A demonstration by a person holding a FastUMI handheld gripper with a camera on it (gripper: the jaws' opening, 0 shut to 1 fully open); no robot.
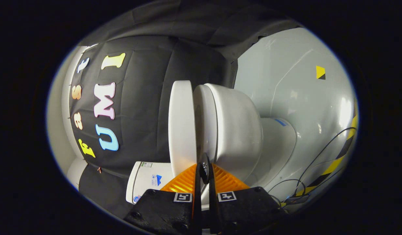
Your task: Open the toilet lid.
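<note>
White toilet lid (181, 127) stands slightly raised off the seat (205, 124) just ahead of the gripper (204, 169), whose nearly closed fingers should hook its edge and swing it steadily toward the tank (145, 179).

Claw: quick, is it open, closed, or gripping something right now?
Claw: closed to a narrow gap at the toilet's lid; there is a small dark disc between the fingers, but a grip on the lid cannot be told.

I'm looking into a staged recording booth, not a real bathroom: a toilet (227, 130) stands on a glossy grey floor (302, 91), black cloth (148, 107) draped behind it at nine o'clock, hazard tape (337, 163) and loose cables (318, 156) at four o'clock.
</note>
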